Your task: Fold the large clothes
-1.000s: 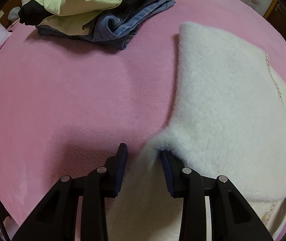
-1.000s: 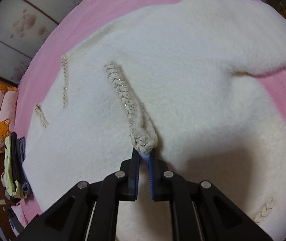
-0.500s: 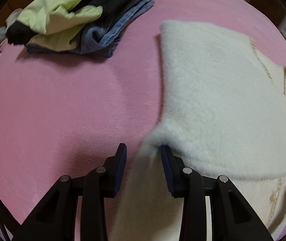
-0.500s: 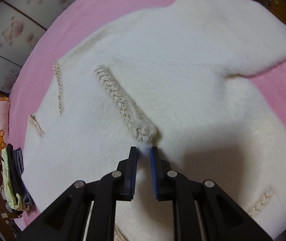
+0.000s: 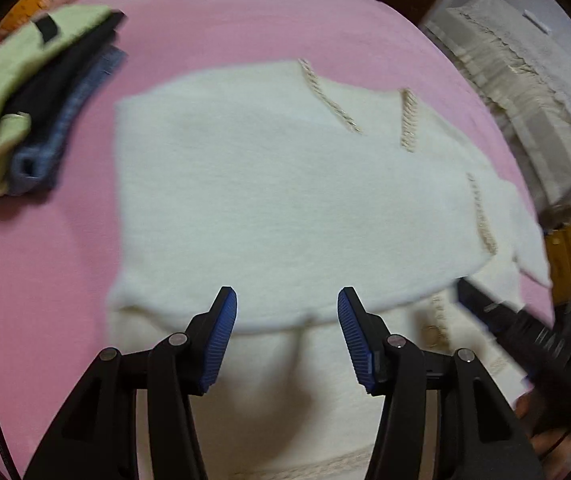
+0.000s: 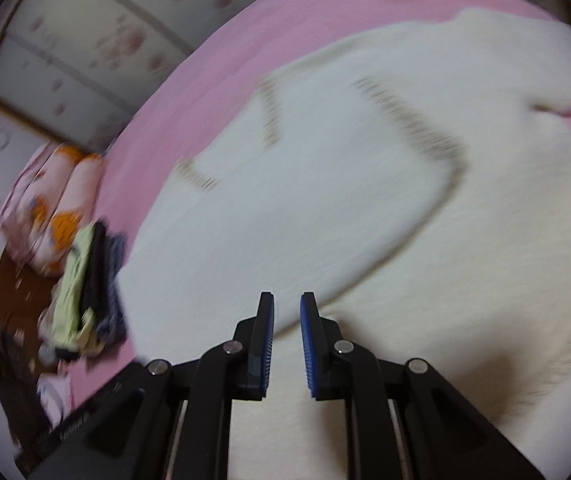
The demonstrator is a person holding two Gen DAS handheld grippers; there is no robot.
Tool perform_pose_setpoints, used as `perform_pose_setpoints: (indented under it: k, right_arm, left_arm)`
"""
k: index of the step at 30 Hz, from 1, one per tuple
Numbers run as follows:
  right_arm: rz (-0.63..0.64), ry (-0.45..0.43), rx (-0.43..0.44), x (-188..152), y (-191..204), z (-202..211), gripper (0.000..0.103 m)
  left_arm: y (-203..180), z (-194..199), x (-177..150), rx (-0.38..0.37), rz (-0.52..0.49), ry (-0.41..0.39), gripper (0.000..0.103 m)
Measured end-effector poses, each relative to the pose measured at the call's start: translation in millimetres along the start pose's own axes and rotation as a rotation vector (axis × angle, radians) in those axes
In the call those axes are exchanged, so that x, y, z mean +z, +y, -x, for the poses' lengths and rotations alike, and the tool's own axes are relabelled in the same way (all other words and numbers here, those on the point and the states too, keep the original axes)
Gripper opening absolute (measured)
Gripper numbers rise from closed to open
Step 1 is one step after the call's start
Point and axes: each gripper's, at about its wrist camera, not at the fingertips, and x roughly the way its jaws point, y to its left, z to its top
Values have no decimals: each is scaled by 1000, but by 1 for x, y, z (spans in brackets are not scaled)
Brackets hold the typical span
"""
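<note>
A large cream fleece cardigan (image 5: 285,200) with braided trim lies on the pink bed, one side folded over onto its body. It also fills the right wrist view (image 6: 365,200). My left gripper (image 5: 287,304) is wide open and empty, above the folded edge. My right gripper (image 6: 286,300) is open a little and empty, above the garment. The right gripper also shows at the right edge of the left wrist view (image 5: 525,332). Both views are motion blurred.
A stack of folded clothes (image 5: 33,112), green, black and denim, sits at the bed's left and shows in the right wrist view (image 6: 89,292). Pink patterned pillows (image 6: 49,208) lie beyond it. The pink blanket (image 5: 45,280) surrounds the garment. Furniture under lace cloth (image 5: 525,92) stands far right.
Both grippers let go of the cardigan and opened, the left one wide. Both pulled back and up, so more of the garment shows. The folded flap now lies flat.
</note>
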Motion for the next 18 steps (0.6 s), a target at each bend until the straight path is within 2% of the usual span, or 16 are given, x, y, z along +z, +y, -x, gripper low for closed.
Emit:
perform_pose_setpoints:
  k: [2,4,6,7,9,11,14,16,18]
  right_arm:
    - [76,53,42,-7,20,-18,13]
    - [155,125,66,-12,37,-41,11]
    - [239,179,67,-17,46,-60,7]
    - [272,199,43,-18,47,-67,1]
    - [290,217,35,-12,40,-73,0]
    - [267,199,39,2,26,-68,0]
    - [213,101,-64,30,-9,-45,0]
    - [147,32,-190,50,-42,-31,0]
    - [78,-9,-299,65,-73,-16,0]
  left_arm:
    - [-4,-25,7,-15,11,72,18]
    - [-6,-49,12,2,29,136,15]
    - [-4,-57,10,24,20,144,10]
    - [-2,-59,8,36,14,143,7]
    - [5,-58,8,41,23,131,7]
    - [18,-52,7,70,41,111,7]
    - [48,-40,9,126,80,94,5]
    - [60,-37,8,134,84,94,3]
    - [69,-37,6,194,63,92,3]
